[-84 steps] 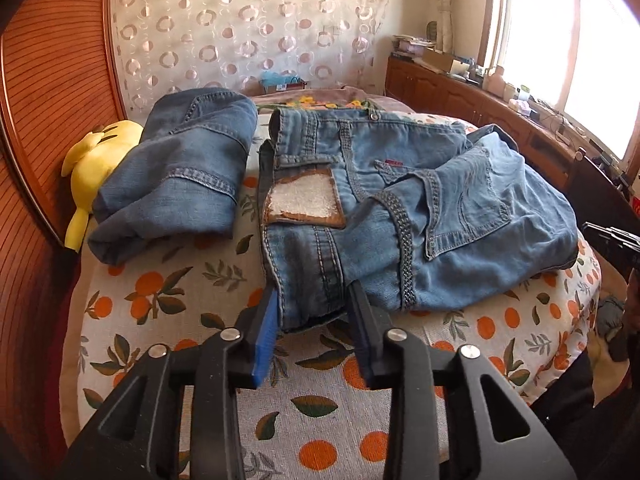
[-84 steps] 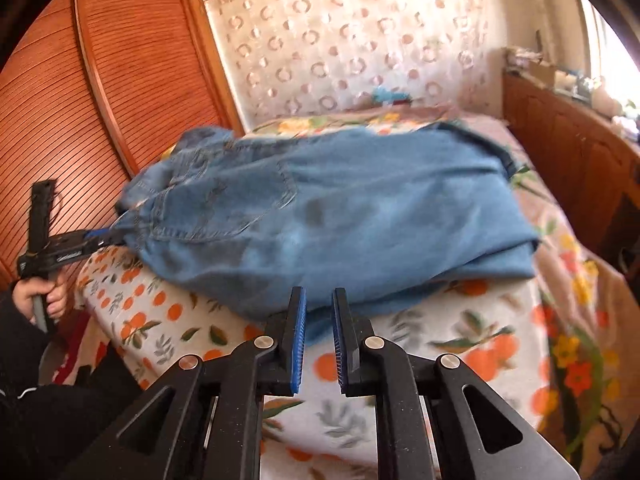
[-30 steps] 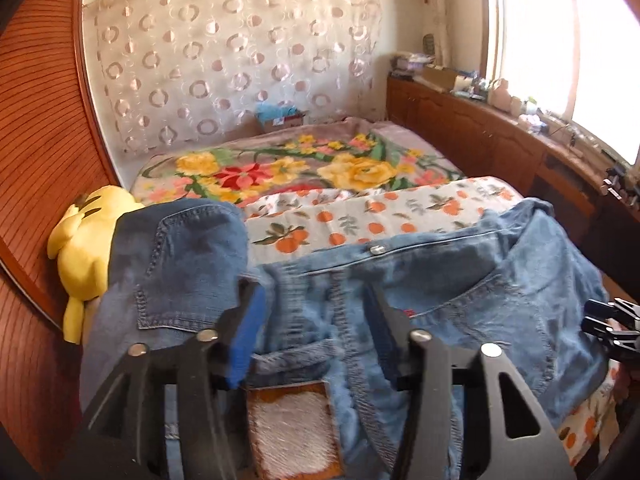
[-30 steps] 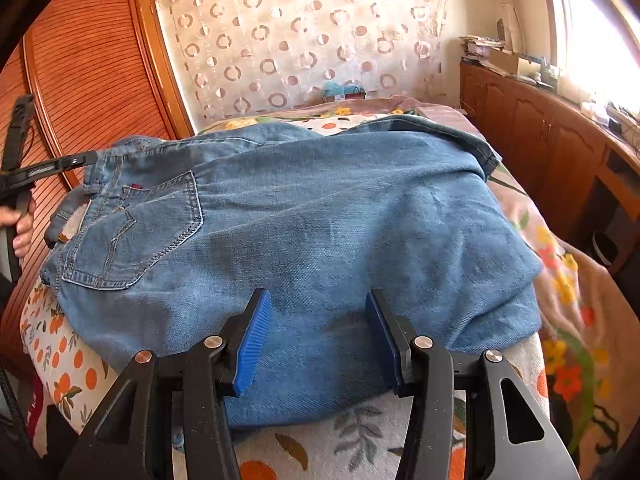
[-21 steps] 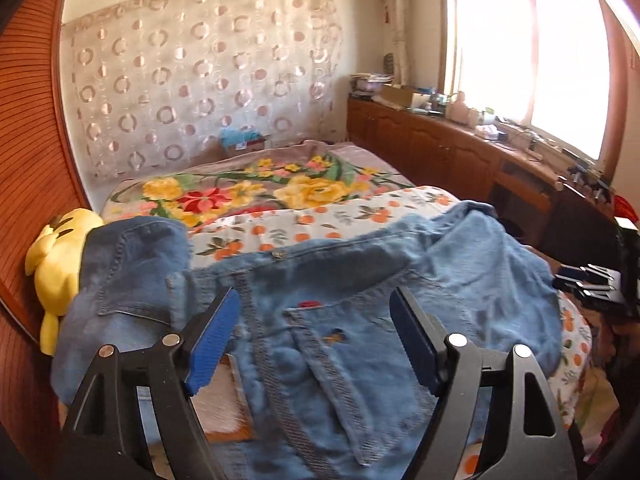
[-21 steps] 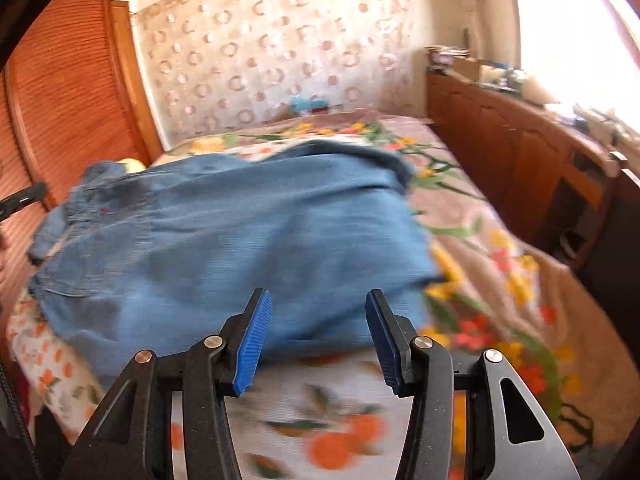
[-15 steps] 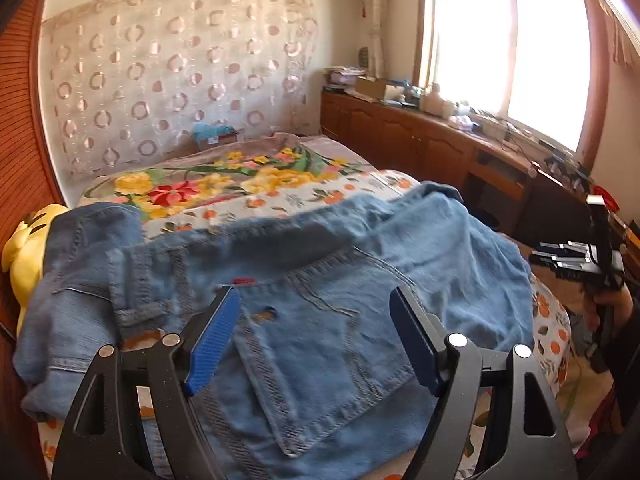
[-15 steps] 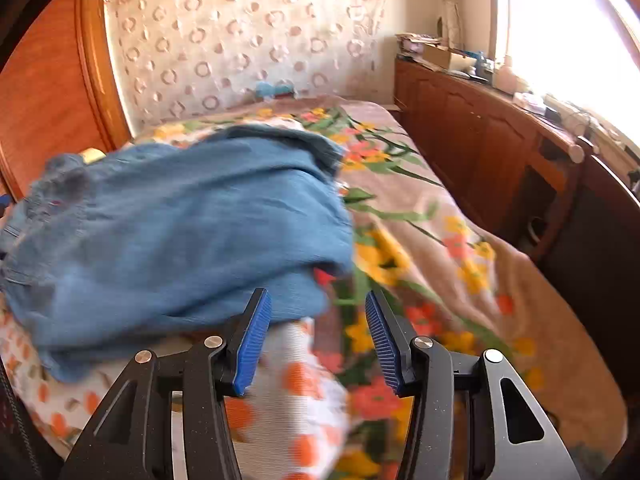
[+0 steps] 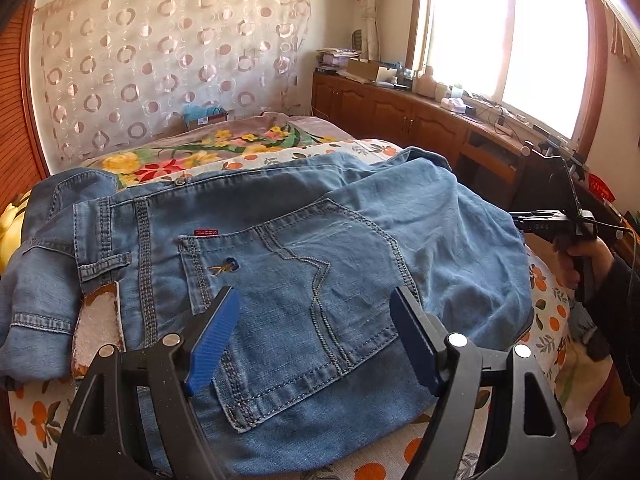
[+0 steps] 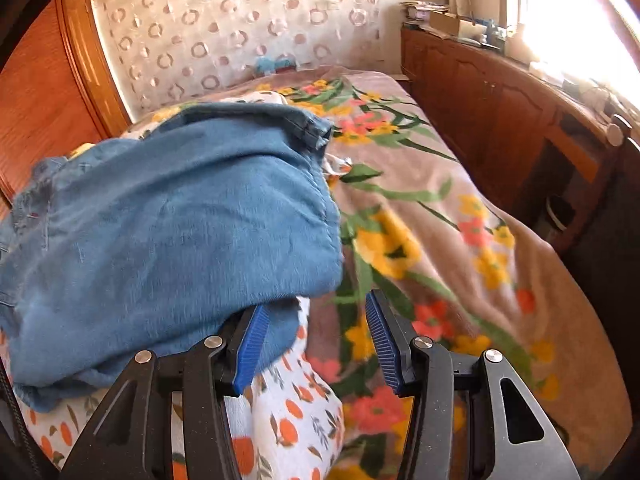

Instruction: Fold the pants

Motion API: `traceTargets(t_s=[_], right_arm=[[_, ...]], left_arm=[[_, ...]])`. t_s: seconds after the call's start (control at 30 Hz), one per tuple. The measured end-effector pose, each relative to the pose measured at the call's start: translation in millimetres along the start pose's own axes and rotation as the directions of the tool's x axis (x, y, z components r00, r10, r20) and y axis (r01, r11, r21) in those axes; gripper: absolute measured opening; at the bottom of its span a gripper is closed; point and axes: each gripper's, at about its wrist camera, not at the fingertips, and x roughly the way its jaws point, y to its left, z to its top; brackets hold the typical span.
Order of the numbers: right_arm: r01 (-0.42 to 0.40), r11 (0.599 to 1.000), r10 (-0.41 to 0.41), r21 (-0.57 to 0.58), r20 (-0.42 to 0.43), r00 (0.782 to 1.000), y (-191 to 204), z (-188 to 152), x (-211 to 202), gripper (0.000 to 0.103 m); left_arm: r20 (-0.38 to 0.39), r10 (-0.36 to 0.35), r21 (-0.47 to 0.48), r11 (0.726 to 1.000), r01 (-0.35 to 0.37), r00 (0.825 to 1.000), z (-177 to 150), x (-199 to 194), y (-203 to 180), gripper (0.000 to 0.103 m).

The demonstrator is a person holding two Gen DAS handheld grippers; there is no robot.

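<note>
Here, folded blue jeans (image 9: 304, 264) lie heaped across the near end of a bed (image 10: 460, 240), on an orange-print sheet (image 10: 288, 420) spread over a floral blanket (image 10: 400, 200). The left tool (image 9: 316, 336) hovers just above the denim with its blue pads spread wide, having just been opening, and nothing is caught between them. The right tool (image 10: 312, 344) hangs at the jeans' right-hand edge, jaws about half apart and gripping nothing; its left pad sits just beside the overhanging fold, though whether it touches the cloth cannot be told. To the right of the jeans the blanket runs bare towards a long wooden cabinet (image 10: 500, 92) under the bright window (image 9: 512, 40). A patterned curtain (image 9: 168, 60) closes off the far end of the bed, and a slatted wooden door (image 10: 44, 92) stands along its left side. The jeans show a back pocket (image 9: 288, 292) uppermost, with heavy contrast stitching and a small red tag (image 9: 206, 232) above it; the waistband with its belt loop (image 9: 105, 264) faces left, and a pale patch (image 9: 96, 328) ringed in brown peeks from beneath. A second denim piece (image 9: 44, 280) lies bunched just beside the waistband, with a yellow plush toy (image 9: 10, 232) beyond it. At the far right, a person's hand (image 9: 580, 260) grips a black handle.
</note>
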Motion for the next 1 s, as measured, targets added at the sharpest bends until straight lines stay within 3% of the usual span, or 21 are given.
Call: traceTargets(t_s=[0.13,0.17,0.23,0.47,0.67,0.8,1.0], right_arm=[[-0.028,1.000,0.028,0.006,0.009,1.000,-6.7,6.1,8.2,0.048],[-0.050,0.999,0.050,0.020,0.015,0.999,-10.6,4.2,10.0,0.040],[-0.082,0.996,0.081,0.041,0.035,0.996,-15.7,2.3,10.4,0.004],[-0.063,0.997,0.051,0.047,0.223,0.973,-6.6,10.3,-41.5,0.001],[-0.117,0.991,0.129,-0.058,0.314,0.941,48.1,40.8,-82.4,0.001],[-0.194,0.967,0.238,-0.164,0.318,0.918,108.3,49.4,-88.8,0.001],[-0.353,0.879,0.431,-0.320,0.221,0.875,203.2,29.2,-81.3,0.001]], left_arm=[[-0.004,0.008,-0.017,1.000,-0.009,1.000,-2.0,-1.1,5.1,0.078],[-0.004,0.008,-0.021,1.000,-0.008,1.000,-2.7,-1.4,5.8,0.078],[-0.004,0.009,-0.027,1.000,-0.010,1.000,-5.1,-3.4,7.4,0.078],[0.016,0.031,-0.062,0.998,-0.030,0.999,-10.7,-19.2,22.8,0.078],[0.057,0.067,-0.108,0.992,-0.061,0.996,-12.4,-43.9,44.8,0.078],[0.080,0.095,-0.142,0.986,-0.083,0.992,-14.4,-60.2,62.4,0.078],[0.094,0.135,-0.182,0.976,-0.116,0.986,-21.6,-76.9,85.0,0.078]])
